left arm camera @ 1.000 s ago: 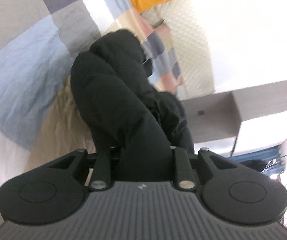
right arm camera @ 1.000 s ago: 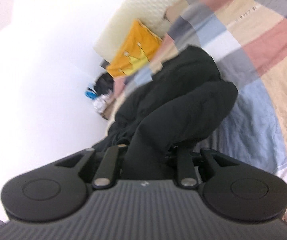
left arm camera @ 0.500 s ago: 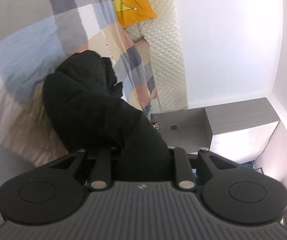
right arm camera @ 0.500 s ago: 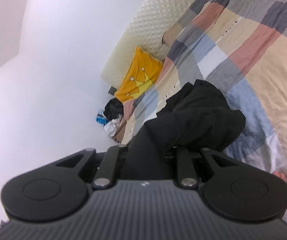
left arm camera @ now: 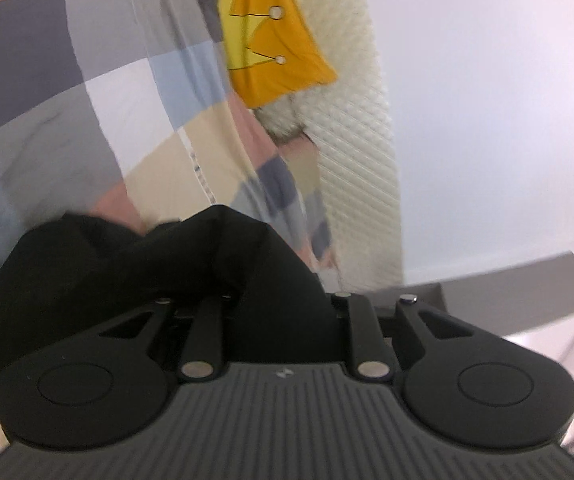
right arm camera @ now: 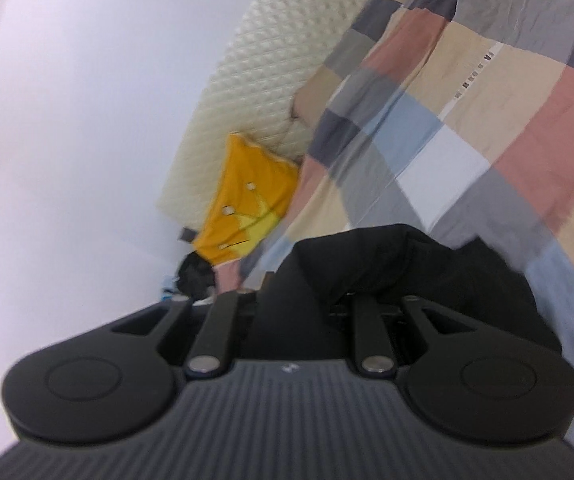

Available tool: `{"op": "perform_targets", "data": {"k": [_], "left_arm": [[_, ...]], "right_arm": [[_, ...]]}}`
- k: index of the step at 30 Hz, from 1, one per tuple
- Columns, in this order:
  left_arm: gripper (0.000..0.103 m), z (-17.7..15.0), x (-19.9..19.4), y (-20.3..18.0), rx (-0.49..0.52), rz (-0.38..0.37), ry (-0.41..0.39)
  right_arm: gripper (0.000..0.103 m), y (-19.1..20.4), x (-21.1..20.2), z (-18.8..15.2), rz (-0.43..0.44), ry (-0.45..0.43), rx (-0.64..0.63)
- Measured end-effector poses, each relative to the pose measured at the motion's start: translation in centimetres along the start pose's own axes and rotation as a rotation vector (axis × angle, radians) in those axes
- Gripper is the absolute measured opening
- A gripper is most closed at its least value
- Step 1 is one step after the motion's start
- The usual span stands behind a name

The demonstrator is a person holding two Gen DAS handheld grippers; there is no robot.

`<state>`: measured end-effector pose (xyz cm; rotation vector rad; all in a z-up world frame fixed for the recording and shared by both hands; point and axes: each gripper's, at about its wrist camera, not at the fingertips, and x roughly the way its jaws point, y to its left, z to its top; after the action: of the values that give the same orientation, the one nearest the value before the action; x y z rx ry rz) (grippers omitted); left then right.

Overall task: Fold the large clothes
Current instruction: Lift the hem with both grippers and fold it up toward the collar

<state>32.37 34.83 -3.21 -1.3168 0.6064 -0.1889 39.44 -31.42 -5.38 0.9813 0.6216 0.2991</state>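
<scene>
garment (left arm camera: 135,276): black, thick, matte cloth with no print or pattern showing
state: bunched and creased, not folded flat; soft rolls and deep folds
pose: gathered into a rounded heap right at the near edge of both wrist views (right arm camera: 399,268), with cloth running in between the fingers of each hand-held gripper
place: over a bed with a patchwork cover (left arm camera: 99,92) of grey, blue, beige, pink and white squares; whether the heap rests on the cover or hangs clear cannot be told
edges: blurred
</scene>
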Motion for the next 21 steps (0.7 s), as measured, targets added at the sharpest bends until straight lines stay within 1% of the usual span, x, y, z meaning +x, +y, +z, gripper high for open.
{"op": "perform_targets", "data": {"k": [5, 9, 11, 14, 16, 19, 21], "left_arm": [[0.024, 4.9, 10.1, 0.8, 0.004, 0.083, 0.010], [0.024, 8.6, 17.6, 3.2, -0.011, 0.132, 0.015], [0.024, 9.9, 20.2, 4.5, -0.019, 0.154, 0.013], [0.024, 11.2, 23.0, 6.9, -0.027, 0.172, 0.018], [0.024, 11.7, 24.0, 8.0, -0.028, 0.179, 0.030], [0.025, 11.9, 24.4, 8.1, -0.010, 0.176, 0.035], [0.026, 11.6, 24.0, 7.4, 0.021, 0.175, 0.053]], "right_arm": [[0.021, -2.4, 8.3, 3.2, -0.081, 0.013, 0.045], [0.021, -4.8, 14.6, 5.1, -0.131, 0.026, 0.082], [0.021, -5.9, 17.3, 5.7, -0.148, 0.036, 0.108], [0.021, -7.3, 20.2, 5.9, -0.166, 0.055, 0.126], [0.021, -8.0, 21.2, 5.7, -0.175, 0.071, 0.129], [0.021, -8.6, 21.7, 5.7, -0.186, 0.083, 0.133], [0.021, -8.4, 21.6, 5.7, -0.194, 0.090, 0.124]]}}
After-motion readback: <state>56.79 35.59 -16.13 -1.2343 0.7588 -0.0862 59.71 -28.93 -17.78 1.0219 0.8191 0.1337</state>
